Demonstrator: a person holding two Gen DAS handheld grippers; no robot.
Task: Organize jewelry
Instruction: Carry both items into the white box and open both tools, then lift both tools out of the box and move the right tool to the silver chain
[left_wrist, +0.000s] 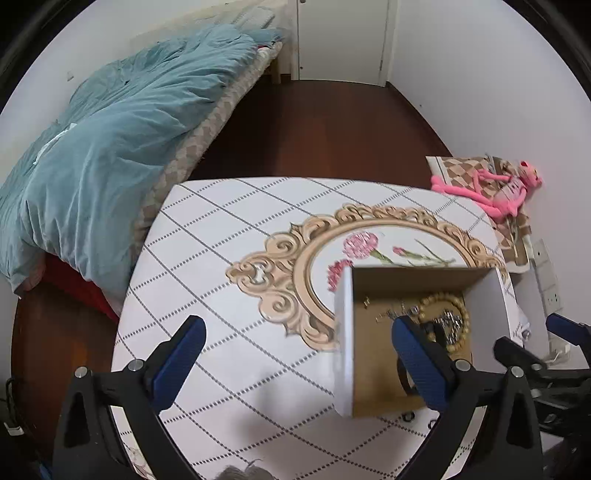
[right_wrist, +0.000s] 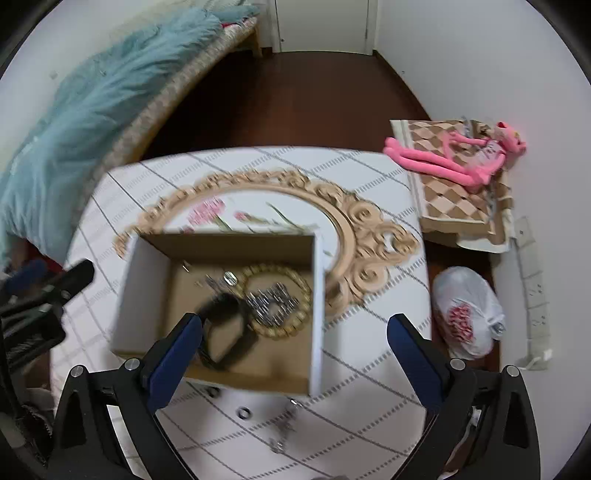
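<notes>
Bedroom, patterned tabletop (right_wrist: 369, 369) beside bed (left_wrist: 110, 129). Cardboard box (right_wrist: 147, 280) holds bead bracelet (right_wrist: 295, 280), black band (right_wrist: 221, 332), metal pieces (blurred); loose rings (right_wrist: 243, 412) lie just outside. Left gripper (left_wrist: 299, 365) and right gripper (right_wrist: 295, 363) fingers spread wide, holding nothing.

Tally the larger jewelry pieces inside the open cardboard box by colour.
Inside the open brown cardboard box:
Gold beaded bracelet: 1
Black band loop: 1
Silver metal link piece: 1
Total: 3
The tiny silver bits beside them are too blurred to count.
</notes>
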